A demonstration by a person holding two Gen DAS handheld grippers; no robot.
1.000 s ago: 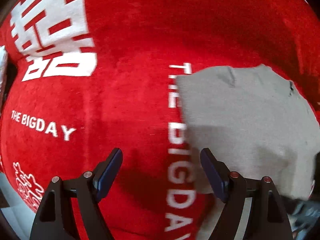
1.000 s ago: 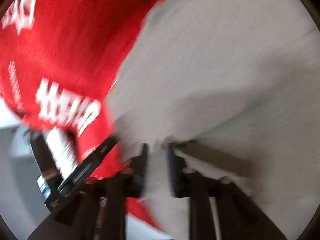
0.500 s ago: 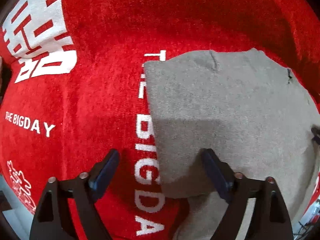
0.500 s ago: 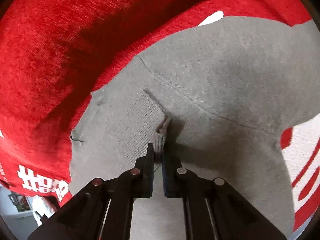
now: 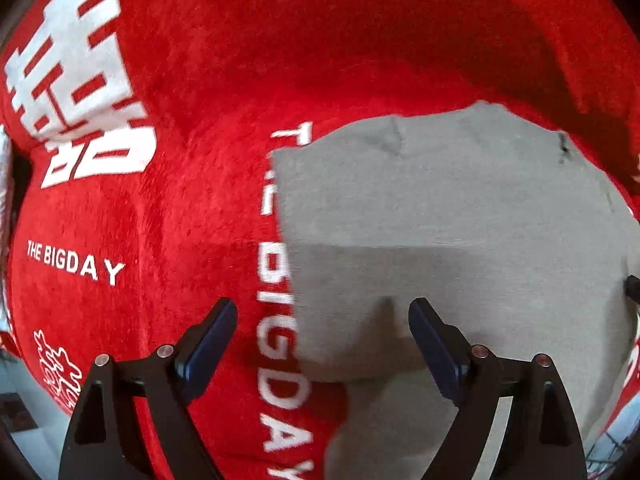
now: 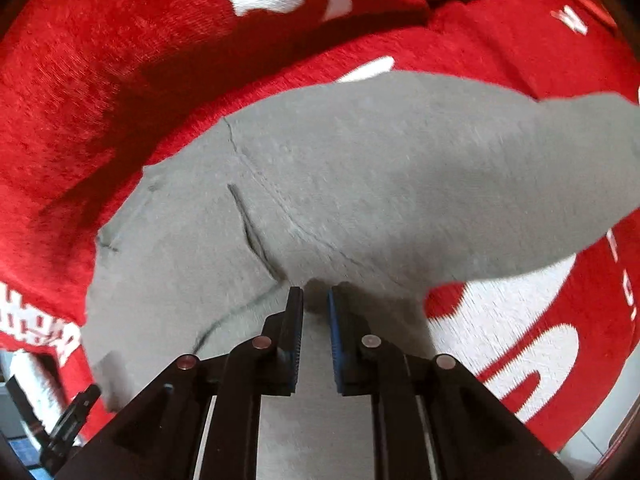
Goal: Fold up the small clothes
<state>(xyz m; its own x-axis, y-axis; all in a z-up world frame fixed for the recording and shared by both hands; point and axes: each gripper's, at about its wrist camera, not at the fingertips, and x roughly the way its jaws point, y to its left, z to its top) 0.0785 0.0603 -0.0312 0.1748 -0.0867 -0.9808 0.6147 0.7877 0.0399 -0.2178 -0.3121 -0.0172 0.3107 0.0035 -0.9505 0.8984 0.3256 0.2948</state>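
Grey garment [image 6: 360, 184] lay flat on a red blanket [image 5: 192, 208]. Right gripper [image 6: 316, 300], jaws opening, seemingly released its near edge. Left gripper [image 5: 320, 320] hung wide open, empty, over the garment's left edge; best pinched squarely.

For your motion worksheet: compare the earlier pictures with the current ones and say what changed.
The right tongs, which pinched a ridge of the grey garment, are opening and letting it go; it now lies flatter. The left tongs stayed wide open over its edge on the red blanket.
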